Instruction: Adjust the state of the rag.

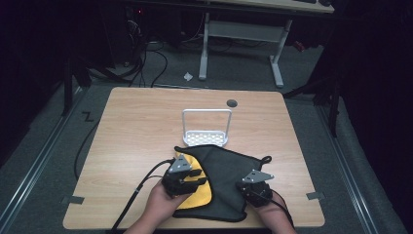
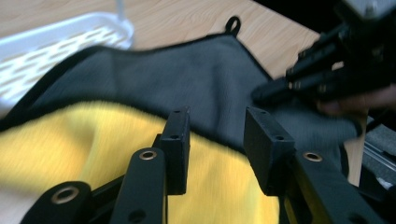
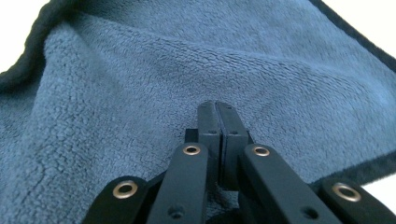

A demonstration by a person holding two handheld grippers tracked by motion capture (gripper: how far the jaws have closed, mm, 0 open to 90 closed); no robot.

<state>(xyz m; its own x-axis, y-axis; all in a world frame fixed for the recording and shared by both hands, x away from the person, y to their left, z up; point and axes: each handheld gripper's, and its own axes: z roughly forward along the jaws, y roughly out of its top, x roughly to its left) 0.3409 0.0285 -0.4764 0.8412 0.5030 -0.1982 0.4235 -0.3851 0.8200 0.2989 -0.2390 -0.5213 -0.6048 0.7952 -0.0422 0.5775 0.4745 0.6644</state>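
The left tool (image 1: 191, 176) hangs with its jaws parted over the left side of the grey cloth (image 1: 224, 168), right where that cloth's dark-bound edge crosses the yellow cloth (image 1: 197, 192) beneath it; in the left gripper view its two black pads (image 2: 177, 149) stand apart with nothing between them, above the seam of yellow and grey. The grey cloth lies spread on the wooden worktop (image 1: 131, 131), its far edge lapping against the white wire rack (image 1: 206, 130), and most of the yellow cloth is covered by it, showing just at the grey cloth's left and near side. A small hanging loop (image 1: 266, 159) sticks out from the grey cloth's far right corner. To the right of the cloth's middle, near its front right corner, the right tool (image 1: 253, 187) has its jaws pressed together; its own view shows the pads (image 3: 219, 135) meeting flat against the pile, and whether a pinch of fabric is caught between them cannot be told. Both cloths look like plush microfibre: light, limp, and bound to sag and fold the moment they leave the worktop. Such fabric gives good grip but no stiffness, so I would judge the stitched border or a corner the best hold, with the two tools set well apart along one edge to keep it spread.
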